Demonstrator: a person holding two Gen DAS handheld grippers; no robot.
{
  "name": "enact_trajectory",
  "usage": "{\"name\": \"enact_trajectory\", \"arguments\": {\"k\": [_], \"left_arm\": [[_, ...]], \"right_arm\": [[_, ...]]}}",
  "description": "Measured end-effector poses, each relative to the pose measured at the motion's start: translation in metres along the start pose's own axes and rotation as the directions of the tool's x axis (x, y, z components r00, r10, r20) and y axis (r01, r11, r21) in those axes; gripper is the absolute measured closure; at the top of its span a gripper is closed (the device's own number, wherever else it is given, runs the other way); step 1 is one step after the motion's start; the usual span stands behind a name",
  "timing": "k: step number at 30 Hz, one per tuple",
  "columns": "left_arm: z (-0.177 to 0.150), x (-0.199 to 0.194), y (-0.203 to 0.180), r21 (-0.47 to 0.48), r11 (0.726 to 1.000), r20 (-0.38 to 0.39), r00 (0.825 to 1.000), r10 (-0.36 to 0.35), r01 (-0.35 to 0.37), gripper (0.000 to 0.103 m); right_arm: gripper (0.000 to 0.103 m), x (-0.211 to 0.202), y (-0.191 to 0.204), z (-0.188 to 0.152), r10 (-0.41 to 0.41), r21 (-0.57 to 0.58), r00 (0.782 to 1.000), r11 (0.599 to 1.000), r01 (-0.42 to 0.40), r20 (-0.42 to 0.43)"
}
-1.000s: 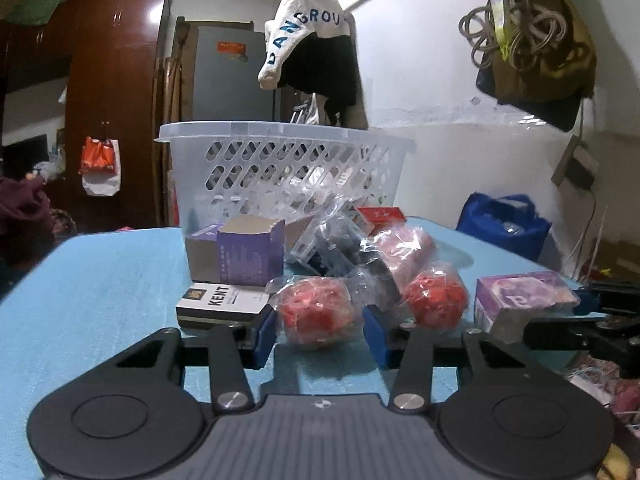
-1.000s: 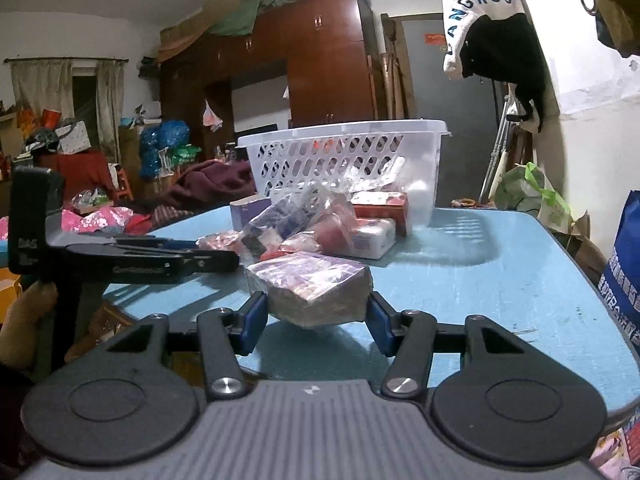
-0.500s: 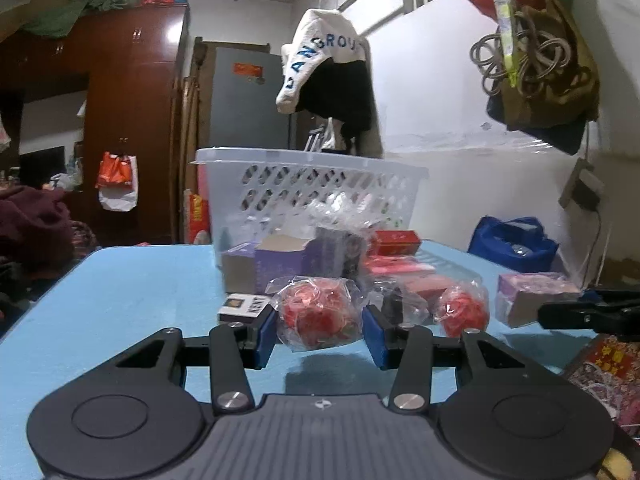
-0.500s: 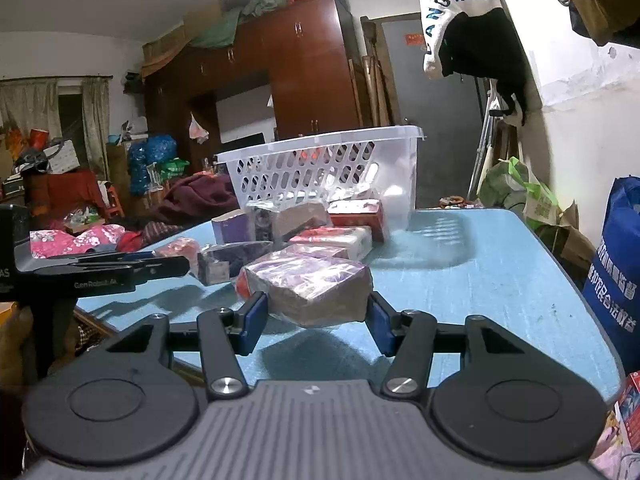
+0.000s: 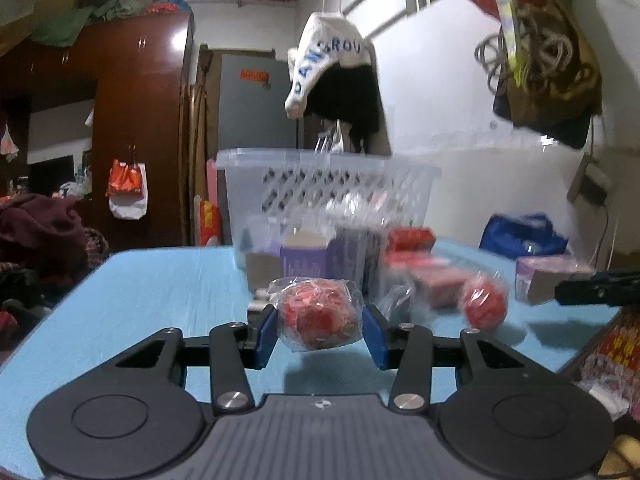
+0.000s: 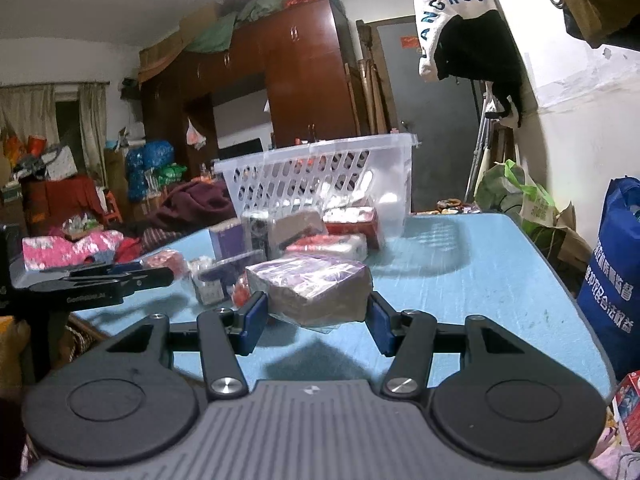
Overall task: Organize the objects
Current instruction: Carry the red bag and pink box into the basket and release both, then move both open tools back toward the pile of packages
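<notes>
Left gripper: blue pads clamped on a red wrapped bundle, held clear of the blue table. Right gripper: pads clamped on a film-wrapped box. Ahead of both: loose packets; beyond them, the white slotted basket.

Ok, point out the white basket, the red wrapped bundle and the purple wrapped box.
white basket (image 6: 316,172), right wrist view, perforated front wall.
red wrapped bundle (image 5: 318,318), left wrist view, middle.
purple wrapped box (image 6: 316,288), right wrist view, top face.
</notes>
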State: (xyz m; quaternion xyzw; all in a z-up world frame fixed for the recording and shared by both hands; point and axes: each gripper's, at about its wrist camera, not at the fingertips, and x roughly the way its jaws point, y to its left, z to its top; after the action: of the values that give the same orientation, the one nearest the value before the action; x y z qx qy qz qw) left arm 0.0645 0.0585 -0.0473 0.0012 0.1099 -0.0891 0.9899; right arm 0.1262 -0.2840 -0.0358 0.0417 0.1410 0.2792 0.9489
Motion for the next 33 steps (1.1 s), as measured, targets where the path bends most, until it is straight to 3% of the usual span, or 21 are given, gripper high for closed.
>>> {"name": "enact_trajectory", "arguments": {"k": [4,6,8,11,14,16,17,19,21,24,27,30,33], "left_arm": [[0.031,-0.002,0.005,-0.031,0.999,0.066,0.997,-0.026,0.029,0.054],[0.062,0.006,0.010,-0.048,0.997,0.112,0.992,-0.051,0.057,0.054],[0.104,0.026,0.017,-0.082,0.992,0.137,0.987,-0.081,0.092,0.054],[0.161,0.077,0.030,-0.159,0.983,0.083,0.994,-0.076,0.089,0.054],[0.186,0.129,0.043,-0.232,0.970,-0.032,0.996,-0.077,0.068,0.054],[0.186,0.150,0.048,-0.252,0.966,-0.077,0.994,-0.074,0.052,0.049],[0.185,0.157,0.050,-0.256,0.966,-0.097,0.993,-0.074,0.047,0.033],[0.177,0.160,0.052,-0.277,0.959,-0.113,0.990,-0.084,0.050,0.022],[0.166,0.138,0.050,-0.260,0.964,-0.073,0.995,-0.073,0.052,0.022],[0.138,0.088,0.037,-0.200,0.979,-0.028,0.999,-0.029,0.023,0.020],[0.090,0.049,0.014,-0.150,0.982,-0.025,0.993,-0.119,0.114,0.020],[0.049,0.032,-0.004,-0.122,0.982,-0.058,0.987,-0.150,0.142,0.020],[0.028,0.027,-0.014,-0.100,0.986,-0.059,0.989,-0.136,0.130,0.020]], "right_arm": [[0.046,-0.001,0.003,0.039,0.008,-0.016,0.997,1.000,-0.007,0.074],[0.046,0.011,0.007,0.075,0.031,-0.035,0.993,0.999,-0.028,0.113],[0.046,0.037,0.014,0.117,0.005,-0.089,0.992,0.996,0.007,0.125],[0.046,0.098,0.015,0.171,-0.031,-0.106,0.998,0.994,0.036,0.052],[0.046,0.151,0.013,0.190,-0.047,-0.113,0.997,0.993,0.040,-0.058],[0.041,0.171,0.017,0.187,-0.085,-0.154,0.993,0.986,0.072,-0.079],[0.037,0.176,0.018,0.185,-0.101,-0.162,0.991,0.983,0.086,-0.088],[0.015,0.167,0.017,0.177,-0.088,-0.122,0.993,0.989,0.078,-0.078],[0.000,0.132,0.013,0.159,-0.038,-0.074,0.999,0.997,0.037,-0.022],[0.000,0.080,0.008,0.113,0.004,-0.020,1.000,1.000,-0.004,0.019],[0.000,0.046,0.012,0.050,0.050,-0.019,0.999,0.999,-0.050,0.014],[0.014,0.037,0.020,0.012,0.041,-0.014,0.999,0.999,-0.041,-0.014],[0.027,0.049,0.031,0.003,0.023,-0.074,0.999,0.997,-0.027,-0.049]]}}
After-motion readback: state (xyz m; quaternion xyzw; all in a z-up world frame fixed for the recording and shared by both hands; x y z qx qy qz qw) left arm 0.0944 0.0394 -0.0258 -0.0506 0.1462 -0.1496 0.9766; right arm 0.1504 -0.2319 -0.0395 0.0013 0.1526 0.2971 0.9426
